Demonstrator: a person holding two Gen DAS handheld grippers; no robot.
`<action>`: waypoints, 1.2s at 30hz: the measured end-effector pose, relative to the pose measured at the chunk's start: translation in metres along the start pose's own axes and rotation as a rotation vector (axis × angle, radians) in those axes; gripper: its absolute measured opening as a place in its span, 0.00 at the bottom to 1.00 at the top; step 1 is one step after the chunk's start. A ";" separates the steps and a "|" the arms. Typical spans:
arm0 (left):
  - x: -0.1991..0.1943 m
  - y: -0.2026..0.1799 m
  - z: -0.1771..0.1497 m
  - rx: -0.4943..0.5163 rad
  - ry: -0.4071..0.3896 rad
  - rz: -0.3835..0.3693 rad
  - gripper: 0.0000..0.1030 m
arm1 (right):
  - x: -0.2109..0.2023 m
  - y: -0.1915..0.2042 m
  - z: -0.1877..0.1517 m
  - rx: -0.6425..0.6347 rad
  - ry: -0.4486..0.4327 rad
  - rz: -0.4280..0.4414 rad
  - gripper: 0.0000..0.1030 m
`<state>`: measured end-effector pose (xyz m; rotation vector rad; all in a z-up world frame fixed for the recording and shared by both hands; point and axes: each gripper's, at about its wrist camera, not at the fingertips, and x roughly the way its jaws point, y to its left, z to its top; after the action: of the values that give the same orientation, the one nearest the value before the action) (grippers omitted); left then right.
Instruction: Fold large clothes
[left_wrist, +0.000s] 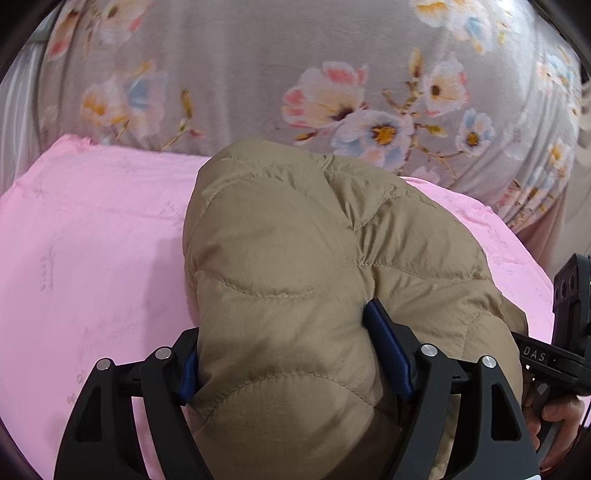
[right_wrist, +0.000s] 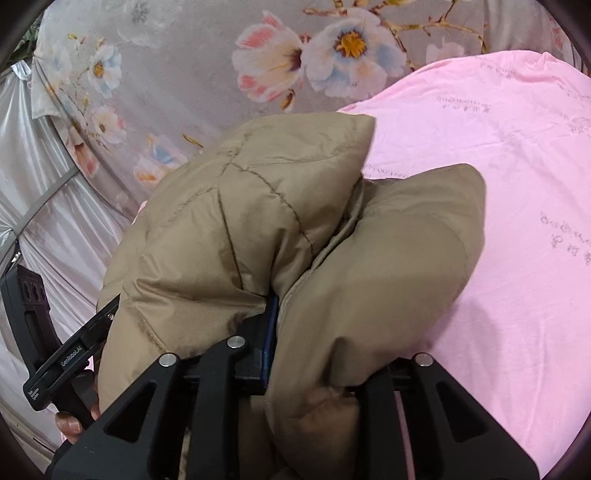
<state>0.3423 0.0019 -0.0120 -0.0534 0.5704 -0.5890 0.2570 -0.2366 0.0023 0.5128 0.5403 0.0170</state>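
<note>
**Operator:** While both views are up, where does the tan quilted jacket (left_wrist: 295, 258) sit relative to each tool?

**Inspector:** On the left wrist view, a thick bulge of the jacket fills the gap of the left gripper (left_wrist: 291, 354). Both blue pads (left_wrist: 388, 350) press into the fabric, one on each flank, so the jaws are clamped on the jacket at a wide setting. On the right wrist view, the right gripper (right_wrist: 314, 354) has one blue pad visible against a fold of the jacket. The far finger is buried under fabric. The jaws stand narrow, with cloth between them; whether they pinch it cannot be told.

**Operator:** Where does the jacket lie overall?

**Inspector:** It bunches over the pink sheet (left_wrist: 92, 240), reaching forward from both tools. The right wrist view shows two lobes: an upper folded corner and a lower rounded mass.

**Operator:** Edges and free room?

**Inspector:** The pink sheet lies open to the left of the jacket on the left wrist view and to the right of it on the right wrist view. Beyond the sheet's far edge runs a grey floral cover (left_wrist: 258, 74). Shiny pale drapery (right_wrist: 44, 184) borders the left side of the right wrist view. A hand (left_wrist: 557, 417) grips the right tool's handle at the left view's lower right corner.
</note>
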 end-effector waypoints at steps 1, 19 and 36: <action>0.001 0.006 0.000 -0.029 0.007 0.000 0.77 | 0.002 -0.001 0.001 0.006 0.002 -0.006 0.26; -0.100 -0.029 0.003 -0.041 0.046 0.385 0.78 | -0.102 0.094 -0.035 -0.301 -0.143 -0.141 0.24; -0.031 -0.030 -0.050 -0.053 0.121 0.414 0.90 | -0.013 0.076 -0.082 -0.365 -0.035 -0.276 0.23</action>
<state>0.2794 -0.0008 -0.0324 0.0508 0.6916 -0.1744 0.2134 -0.1344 -0.0161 0.0804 0.5555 -0.1542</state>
